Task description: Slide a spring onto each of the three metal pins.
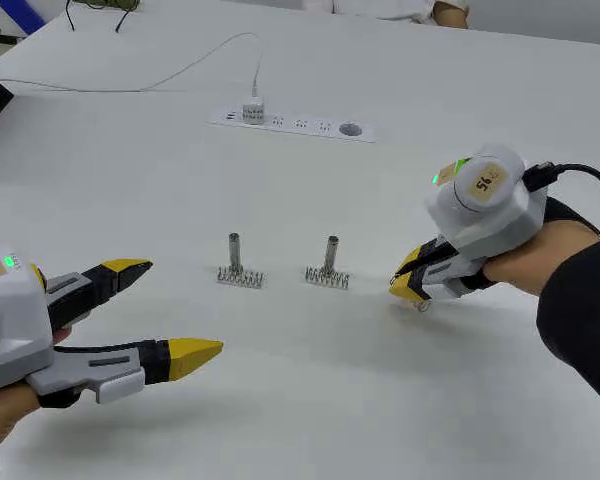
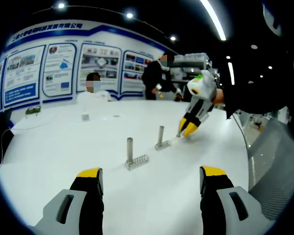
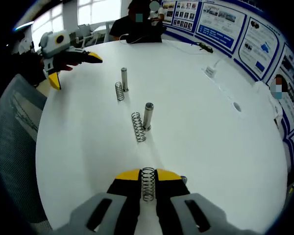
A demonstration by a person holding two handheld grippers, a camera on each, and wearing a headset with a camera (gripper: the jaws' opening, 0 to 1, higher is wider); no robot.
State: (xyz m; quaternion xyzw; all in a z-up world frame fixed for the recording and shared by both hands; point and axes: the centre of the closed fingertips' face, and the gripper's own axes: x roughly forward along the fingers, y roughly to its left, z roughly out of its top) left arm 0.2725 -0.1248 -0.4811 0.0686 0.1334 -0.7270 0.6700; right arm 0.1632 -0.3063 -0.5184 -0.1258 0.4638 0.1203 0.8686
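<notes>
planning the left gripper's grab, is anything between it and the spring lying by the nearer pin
Nothing visible does. Bare white table lies between the open left gripper and the coiled metal spring lying at the foot of the nearer upright grey metal pin. The right gripper is farther off, past the second pin.

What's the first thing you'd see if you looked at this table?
Probably the yellow-tipped right gripper pinching a little spring on the right. Then two metal pins standing in the middle of the white table, a loose spring lying at each one's foot. The left gripper is open, lower left.
</notes>
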